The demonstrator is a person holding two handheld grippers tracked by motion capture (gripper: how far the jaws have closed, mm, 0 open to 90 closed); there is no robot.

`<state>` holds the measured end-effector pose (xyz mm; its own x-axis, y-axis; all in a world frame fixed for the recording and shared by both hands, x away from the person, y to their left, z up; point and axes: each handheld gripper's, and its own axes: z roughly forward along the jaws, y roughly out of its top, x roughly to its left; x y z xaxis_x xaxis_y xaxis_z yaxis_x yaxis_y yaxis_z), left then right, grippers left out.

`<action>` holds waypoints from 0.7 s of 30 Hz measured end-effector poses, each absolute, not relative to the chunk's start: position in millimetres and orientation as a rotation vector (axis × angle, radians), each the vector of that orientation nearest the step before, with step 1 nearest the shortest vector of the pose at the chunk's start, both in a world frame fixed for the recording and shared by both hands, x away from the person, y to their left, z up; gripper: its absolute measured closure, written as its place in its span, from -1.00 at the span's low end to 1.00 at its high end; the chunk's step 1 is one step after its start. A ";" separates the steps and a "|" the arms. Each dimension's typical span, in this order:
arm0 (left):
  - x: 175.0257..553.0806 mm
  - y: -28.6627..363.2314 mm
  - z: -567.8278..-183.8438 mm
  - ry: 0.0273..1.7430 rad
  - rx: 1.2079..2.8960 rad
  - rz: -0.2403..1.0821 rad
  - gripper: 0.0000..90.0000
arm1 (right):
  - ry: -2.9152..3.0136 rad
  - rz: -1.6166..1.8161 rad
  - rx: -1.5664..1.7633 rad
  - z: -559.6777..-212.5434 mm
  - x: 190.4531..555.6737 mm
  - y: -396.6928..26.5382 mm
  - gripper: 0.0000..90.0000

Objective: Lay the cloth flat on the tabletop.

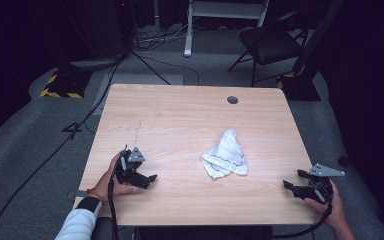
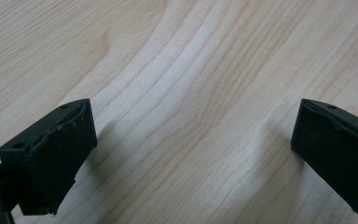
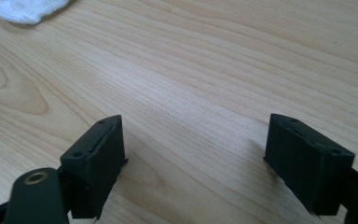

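A crumpled white cloth (image 1: 226, 155) with thin red lines lies on the wooden table (image 1: 180, 115), right of centre. Its edge peeks into the top left corner of the right gripper view (image 3: 25, 9). My left gripper (image 1: 150, 180) rests near the table's front left, held by a hand, and stands open over bare wood (image 2: 191, 135). My right gripper (image 1: 287, 186) sits at the front right edge, pointing left, also open with nothing between its jaws (image 3: 193, 158). Both are well apart from the cloth.
A round grey grommet (image 1: 232, 100) is set in the table's far side. Beyond the table stand a black chair (image 1: 270, 45) and a white frame leg (image 1: 188, 30). Cables (image 1: 95, 105) run over the grey floor at left.
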<state>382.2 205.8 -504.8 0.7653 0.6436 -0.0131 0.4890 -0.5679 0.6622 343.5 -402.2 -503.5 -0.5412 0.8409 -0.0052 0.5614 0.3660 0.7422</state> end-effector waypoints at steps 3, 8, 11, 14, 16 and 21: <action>384.3 200.5 -504.7 0.794 2.307 0.284 -0.99 | 2.248 0.995 1.222 -503.5 343.4 -402.0 -0.55; 389.7 180.5 -504.6 0.770 2.314 0.274 -0.99 | 2.248 0.995 1.222 -503.5 343.4 -402.0 -0.55; 392.9 167.2 -504.6 0.748 2.320 0.260 -0.99 | 2.248 0.995 1.222 -503.5 343.4 -402.1 -0.56; 395.4 152.8 -504.4 0.712 2.330 0.251 -0.99 | 2.248 0.995 1.222 -503.5 343.4 -402.1 -0.56; 396.5 147.1 -504.5 0.707 2.329 0.248 -0.99 | 2.249 0.995 1.223 -503.5 343.5 -402.2 -0.56; 404.6 114.2 -504.4 0.648 2.341 0.224 -0.99 | 2.249 0.996 1.224 -503.5 343.6 -402.2 -0.56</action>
<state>404.6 114.2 -504.4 0.8606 0.5091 -0.0167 0.3906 -0.6386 0.6630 343.6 -402.2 -503.5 -0.5413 0.8408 -0.0040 0.5623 0.3655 0.7418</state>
